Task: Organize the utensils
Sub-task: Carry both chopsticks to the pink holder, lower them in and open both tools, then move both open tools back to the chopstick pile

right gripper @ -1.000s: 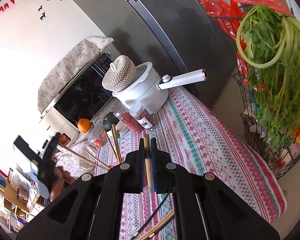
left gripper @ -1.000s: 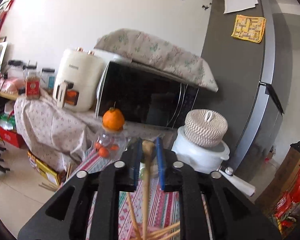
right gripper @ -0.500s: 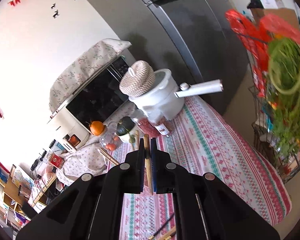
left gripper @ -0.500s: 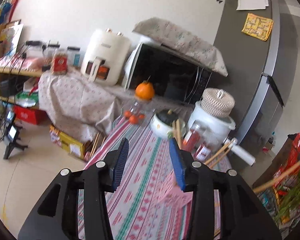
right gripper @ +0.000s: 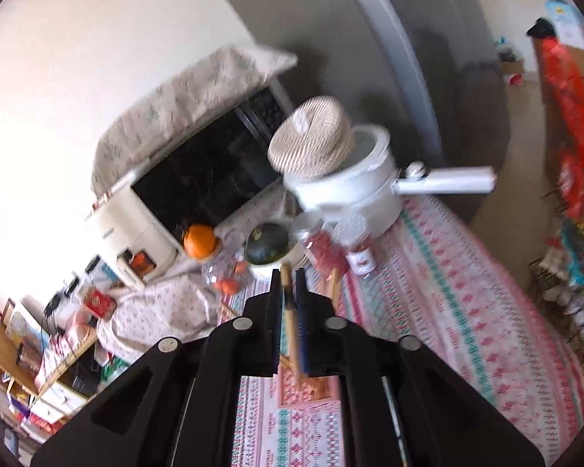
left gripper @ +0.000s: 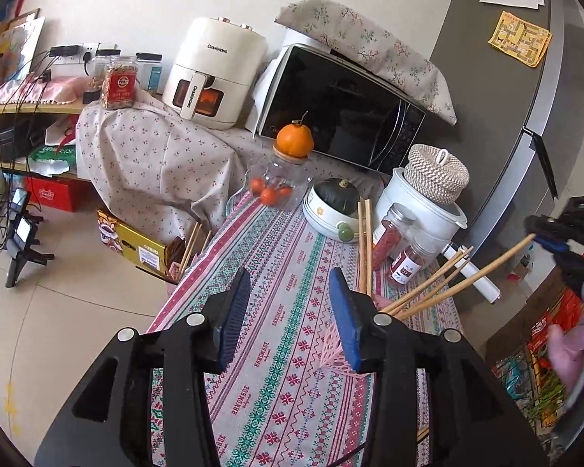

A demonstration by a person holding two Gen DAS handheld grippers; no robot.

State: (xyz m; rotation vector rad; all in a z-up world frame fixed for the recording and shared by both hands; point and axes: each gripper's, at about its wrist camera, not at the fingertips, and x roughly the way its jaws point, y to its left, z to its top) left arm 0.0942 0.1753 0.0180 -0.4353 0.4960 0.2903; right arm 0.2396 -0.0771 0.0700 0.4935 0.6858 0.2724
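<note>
Right fingers opening round chopstick; chopsticks in pink holder.

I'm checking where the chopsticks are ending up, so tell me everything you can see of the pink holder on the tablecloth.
The pink holder looks like plastic, its wall a lattice of open holes. In the left wrist view it sits on the striped tablecloth just behind the left gripper's fingers, which hide most of it. Several wooden chopsticks stand in it, leaning and fanned out. In the blurred right wrist view it looks squarish, below the right gripper.
</note>
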